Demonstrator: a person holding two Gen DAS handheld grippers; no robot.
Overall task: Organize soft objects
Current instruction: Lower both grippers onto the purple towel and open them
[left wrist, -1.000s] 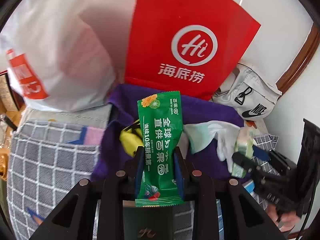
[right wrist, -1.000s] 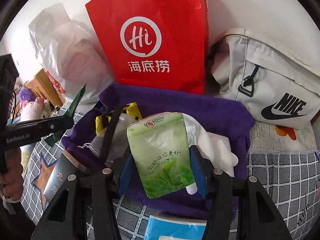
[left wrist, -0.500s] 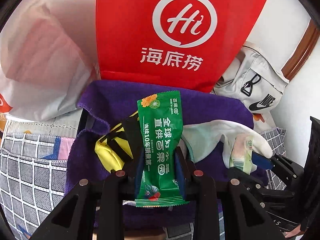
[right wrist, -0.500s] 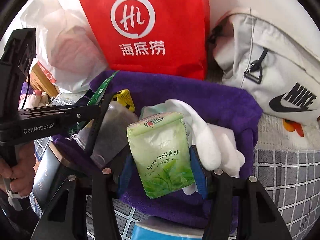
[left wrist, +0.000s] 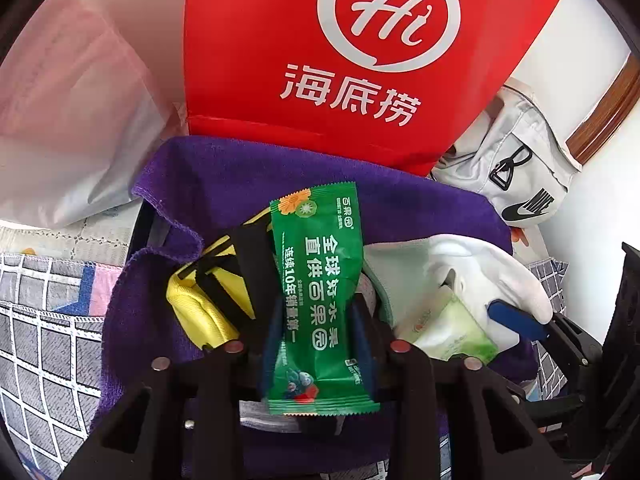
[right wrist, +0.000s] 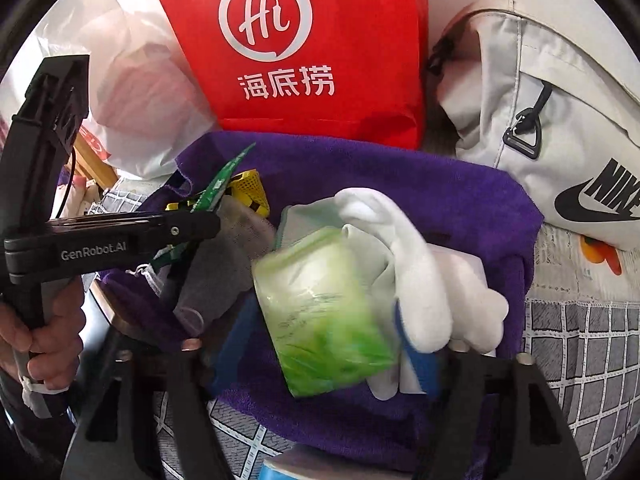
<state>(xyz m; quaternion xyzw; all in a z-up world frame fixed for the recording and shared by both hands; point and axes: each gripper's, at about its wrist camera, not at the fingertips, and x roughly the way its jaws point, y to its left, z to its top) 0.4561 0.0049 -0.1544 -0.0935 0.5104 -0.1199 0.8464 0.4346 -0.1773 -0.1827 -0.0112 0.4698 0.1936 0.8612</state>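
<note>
Right wrist view: the right gripper point(right wrist: 324, 344) is opening, and the pale green tissue pack point(right wrist: 326, 316), gripped upright a second ago, now tilts loose between its pads over the purple cloth point(right wrist: 400, 184). The left gripper point(left wrist: 320, 334), opening slightly, still pinches the green snack packet point(left wrist: 320, 292).

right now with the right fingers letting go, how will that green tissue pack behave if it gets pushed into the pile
The tissue pack will probably squash rather than resist: its film wrapper looks soft and puffy. It is likely light, so a nudge could slide it across the purple towel. The glossy film may be slippery, and it already sits tilted against the white glove.
</note>
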